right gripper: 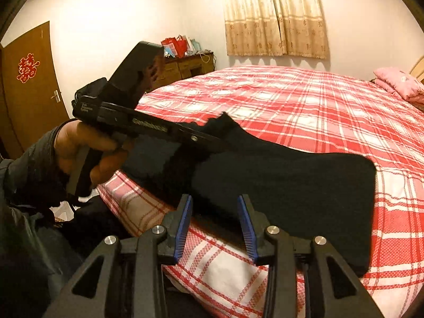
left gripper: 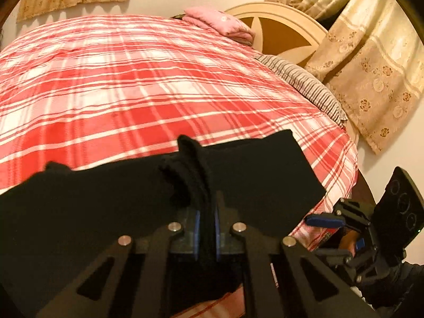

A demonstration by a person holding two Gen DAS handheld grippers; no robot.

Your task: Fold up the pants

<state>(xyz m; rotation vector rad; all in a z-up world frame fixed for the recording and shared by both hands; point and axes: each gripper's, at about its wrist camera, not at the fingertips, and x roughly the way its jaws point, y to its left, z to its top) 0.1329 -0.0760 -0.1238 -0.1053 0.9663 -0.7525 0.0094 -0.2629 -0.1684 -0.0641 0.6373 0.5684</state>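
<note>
Black pants (left gripper: 251, 175) lie folded near the front edge of a bed with a red and white plaid cover (left gripper: 132, 79). My left gripper (left gripper: 206, 222) is shut on a bunched fold of the black cloth, which sticks up between its blue pads. In the right wrist view the pants (right gripper: 291, 193) spread to the right, and the left gripper (right gripper: 209, 140), held by a hand (right gripper: 79, 143), pinches their raised left edge. My right gripper (right gripper: 216, 214) stands open at the pants' near edge, its pads apart and pressing on nothing. One of its blue fingers (left gripper: 324, 220) shows in the left wrist view.
A folded pink blanket (right gripper: 400, 84) lies by the cream headboard (left gripper: 286, 26). Striped cloth (left gripper: 304, 82) hangs at the bed's right edge, next to patterned curtains (left gripper: 371, 66). A wooden cabinet with bags (right gripper: 190, 65) and a brown door (right gripper: 29, 87) stand beyond the bed.
</note>
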